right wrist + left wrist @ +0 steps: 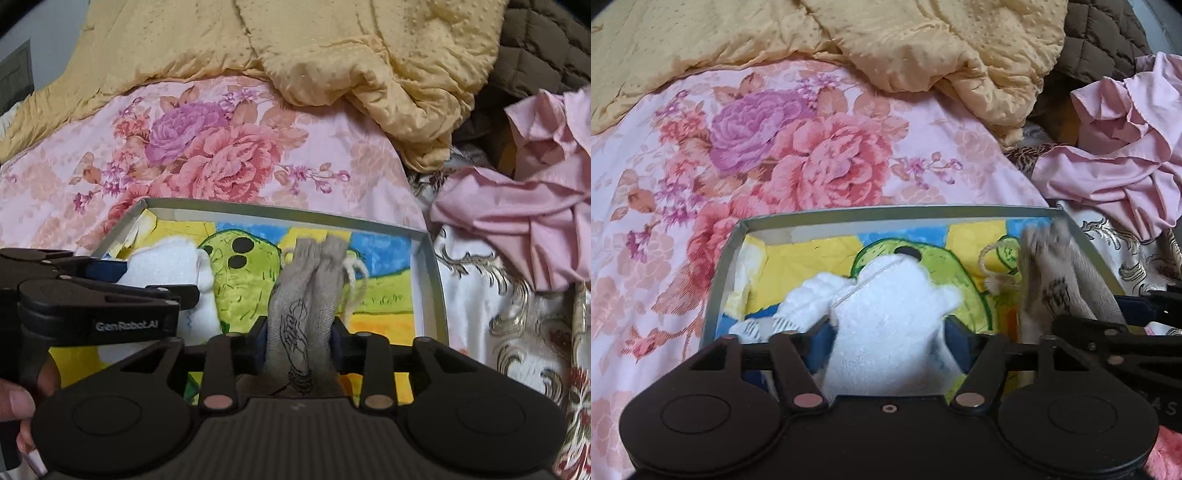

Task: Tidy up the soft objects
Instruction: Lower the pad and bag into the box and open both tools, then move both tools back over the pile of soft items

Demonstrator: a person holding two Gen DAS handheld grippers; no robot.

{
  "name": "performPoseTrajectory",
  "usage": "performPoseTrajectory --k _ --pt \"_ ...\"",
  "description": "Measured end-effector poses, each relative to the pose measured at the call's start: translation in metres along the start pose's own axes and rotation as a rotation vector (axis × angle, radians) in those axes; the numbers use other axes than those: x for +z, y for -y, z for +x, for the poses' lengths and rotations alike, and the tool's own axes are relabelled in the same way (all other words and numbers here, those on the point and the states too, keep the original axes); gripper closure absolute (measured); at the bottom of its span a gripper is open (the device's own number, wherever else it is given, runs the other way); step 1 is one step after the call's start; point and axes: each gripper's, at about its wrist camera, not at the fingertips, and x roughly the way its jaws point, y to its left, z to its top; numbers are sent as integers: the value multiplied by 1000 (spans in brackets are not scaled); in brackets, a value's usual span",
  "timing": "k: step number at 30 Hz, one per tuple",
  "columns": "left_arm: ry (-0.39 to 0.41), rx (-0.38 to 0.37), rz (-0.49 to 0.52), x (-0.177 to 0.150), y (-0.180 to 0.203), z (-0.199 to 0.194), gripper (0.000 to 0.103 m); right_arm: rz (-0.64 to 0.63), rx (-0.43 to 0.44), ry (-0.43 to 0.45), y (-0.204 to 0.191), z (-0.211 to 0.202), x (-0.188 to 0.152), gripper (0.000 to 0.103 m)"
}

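A shallow grey-rimmed box [886,214] [280,212] lined with a bright yellow, green and blue picture lies on the bed. A white fluffy cloth item [886,295] [166,258] rests in its left half, lying between the jaws of my left gripper [886,325]. The jaws stand wide beside it and show no squeeze. A grey drawstring pouch [306,280] [1056,273] with a black drawing lies in the right half, between the jaws of my right gripper [300,328]. Those jaws are parted and flank it loosely.
The bed has a pink floral sheet [775,147]. A rumpled yellow quilt [923,44] lies behind the box, a pink garment [1119,147] and brown quilted fabric [1108,37] at the right. A hand [18,402] holds the left gripper's handle.
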Motion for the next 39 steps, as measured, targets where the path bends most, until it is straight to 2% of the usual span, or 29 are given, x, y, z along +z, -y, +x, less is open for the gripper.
performPoseTrajectory --k 1,3,4,5,9,14,17,21,25,31,39 --pt "5 3 -3 -2 -2 -2 20 5 2 2 1 -3 -2 60" --pt "14 6 -6 -4 -3 -7 17 3 5 6 2 -9 -6 56" --pt "11 1 -9 -4 -4 -9 12 3 5 8 2 -13 -8 55" --pt "8 -2 -11 -4 -4 -11 9 11 5 12 3 -17 -9 50" --pt "35 -4 -23 -5 -4 -32 6 41 29 52 8 -44 -14 23" --pt "97 -30 -62 -14 -8 -82 3 37 55 147 7 -104 -32 13" --pt "160 -40 -73 -34 -7 -128 1 15 77 196 1 -145 -49 5" --pt "188 -14 -71 -61 3 -175 1 -7 119 219 -11 -192 -75 1" --pt "181 -8 -97 -84 14 -210 1 3 126 239 -15 -230 -105 1" --pt "143 -7 -70 -115 34 -237 1 86 140 232 -7 -266 -139 1" --pt "138 -32 -30 -143 52 -273 1 100 145 256 -12 -296 -161 1"
